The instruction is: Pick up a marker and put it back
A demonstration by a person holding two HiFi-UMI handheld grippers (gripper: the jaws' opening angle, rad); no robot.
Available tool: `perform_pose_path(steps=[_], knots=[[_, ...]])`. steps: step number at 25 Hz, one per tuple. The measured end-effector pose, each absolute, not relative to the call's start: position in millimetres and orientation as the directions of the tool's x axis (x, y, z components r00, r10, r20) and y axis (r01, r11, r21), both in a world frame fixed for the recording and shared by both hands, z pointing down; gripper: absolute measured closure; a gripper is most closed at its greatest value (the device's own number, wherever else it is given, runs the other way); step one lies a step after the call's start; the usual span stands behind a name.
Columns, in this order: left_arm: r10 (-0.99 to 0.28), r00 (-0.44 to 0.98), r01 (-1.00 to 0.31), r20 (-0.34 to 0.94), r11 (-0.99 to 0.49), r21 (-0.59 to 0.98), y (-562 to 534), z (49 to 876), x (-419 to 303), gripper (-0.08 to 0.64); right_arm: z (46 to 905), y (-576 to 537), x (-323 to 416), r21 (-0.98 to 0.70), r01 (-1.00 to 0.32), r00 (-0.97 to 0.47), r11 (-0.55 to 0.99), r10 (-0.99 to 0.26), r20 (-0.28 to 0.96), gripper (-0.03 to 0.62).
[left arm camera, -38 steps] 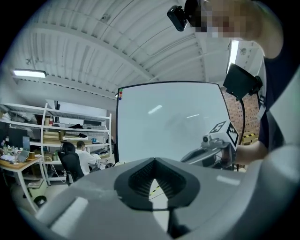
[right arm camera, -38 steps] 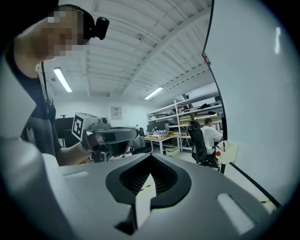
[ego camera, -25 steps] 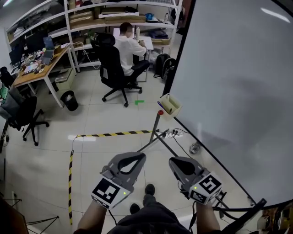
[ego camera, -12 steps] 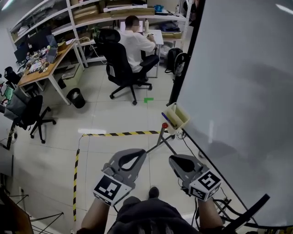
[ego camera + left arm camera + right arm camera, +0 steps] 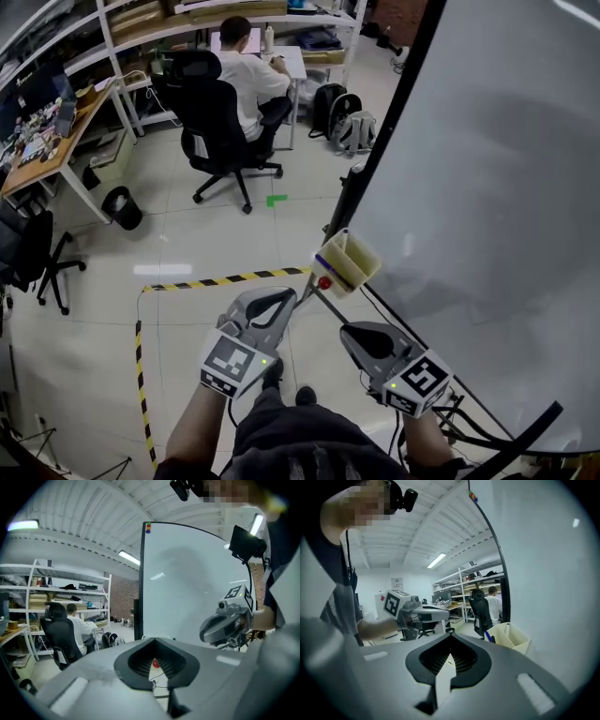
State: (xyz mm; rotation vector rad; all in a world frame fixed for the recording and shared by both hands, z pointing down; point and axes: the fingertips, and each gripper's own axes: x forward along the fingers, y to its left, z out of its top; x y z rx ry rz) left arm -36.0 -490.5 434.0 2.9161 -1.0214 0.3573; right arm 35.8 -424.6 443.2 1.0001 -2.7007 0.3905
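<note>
A cream marker holder [image 5: 349, 262] hangs at the whiteboard's [image 5: 487, 178] lower left edge, with a blue marker [image 5: 330, 265] lying in it. In the right gripper view the holder [image 5: 513, 639] sits right of the jaws and the blue marker [image 5: 488, 636] pokes out at its near side. My left gripper [image 5: 281, 299] is shut and holds nothing, its tip just left of the holder and beside a red knob [image 5: 324, 282]. My right gripper [image 5: 356, 333] is shut and holds nothing, below the holder. Each gripper view shows the other gripper: right gripper [image 5: 226, 623], left gripper [image 5: 423, 613].
The whiteboard stand's legs and cables [image 5: 441, 403] run along the floor at right. Yellow-black tape [image 5: 225, 277] marks the floor. A person sits on a black office chair [image 5: 214, 127] at a desk. Backpacks [image 5: 342, 122], a bin [image 5: 122, 206] and shelving stand further back.
The view has swung, so the holder now sits closer to both grippers. My left gripper has moved up and forward beside the red knob. Both stay shut.
</note>
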Motion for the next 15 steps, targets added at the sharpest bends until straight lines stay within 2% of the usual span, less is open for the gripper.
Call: perform_pose_path(steps=[11, 12, 13, 15], knots=[[-0.377, 0.875, -0.391, 0.303, -0.920, -0.014, -574.1, 494.7, -5.1, 0.554, 445.4, -467.4, 33.0, -0.182, -0.797, -0.600, 0.576, -0.718, 0.353, 0.592], [-0.349, 0.884, -0.366, 0.311, -0.931, -0.004, -575.3, 500.7, -0.9, 0.535, 446.4, -466.8, 32.2, -0.189, -0.804, -0.592, 0.564, -0.723, 0.357, 0.592], [-0.322, 0.893, -0.343, 0.315, -0.939, 0.011, -575.4, 506.0, 3.6, 0.484, 448.1, -465.5, 31.9, -0.199, -0.810, -0.584, 0.552, -0.726, 0.364, 0.592], [-0.286, 0.907, -0.313, 0.309, -0.949, 0.041, -575.2, 514.0, 12.2, 0.463, 451.3, -462.6, 31.9, -0.214, -0.816, -0.576, 0.536, -0.730, 0.369, 0.592]])
